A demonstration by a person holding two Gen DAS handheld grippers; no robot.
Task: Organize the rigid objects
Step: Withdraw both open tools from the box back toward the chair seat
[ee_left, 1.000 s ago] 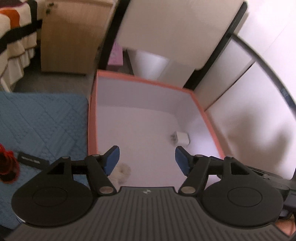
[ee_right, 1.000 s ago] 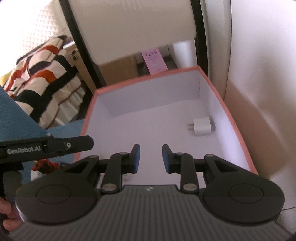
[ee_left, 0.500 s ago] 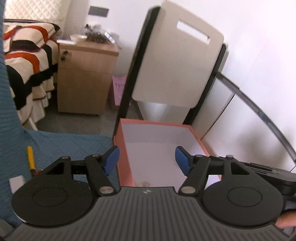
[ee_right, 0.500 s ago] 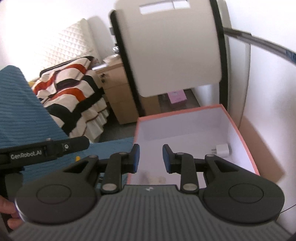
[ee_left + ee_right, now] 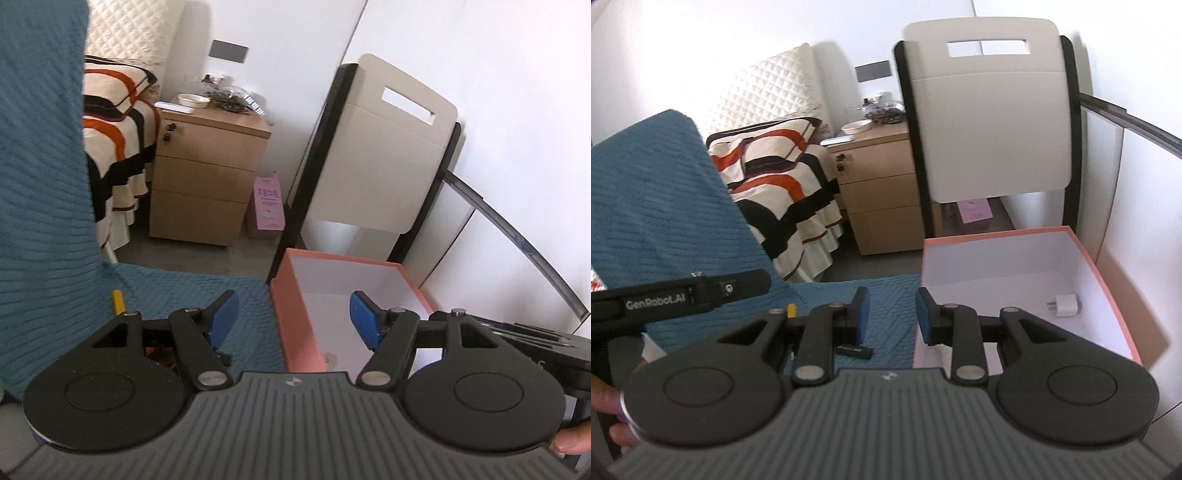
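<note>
A pink-walled box with a white inside (image 5: 291, 310) (image 5: 1108, 280) stands on a blue quilted mat (image 5: 177, 291) (image 5: 886, 295). A white charger plug (image 5: 1065, 305) lies inside it at the right. My left gripper (image 5: 293, 319) is open and empty above the box's left wall. My right gripper (image 5: 892, 317) is open with a narrower gap, empty, above the mat beside the box's left wall. A yellow pen tip (image 5: 118, 301) (image 5: 791, 309), a small black stick (image 5: 853, 350) and something red (image 5: 159, 356) lie on the mat, partly hidden by the fingers.
A wooden drawer cabinet (image 5: 207, 177) (image 5: 882, 195) stands behind the mat beside a striped bedspread (image 5: 110, 147) (image 5: 775, 177). A white panel in a black frame (image 5: 384, 158) (image 5: 990, 129) leans behind the box. A white wall (image 5: 517, 110) is at the right.
Both grippers have risen and pulled back from inside the box, so the room now shows beyond it. The right gripper's gap has not visibly changed. The left stays wide open.
</note>
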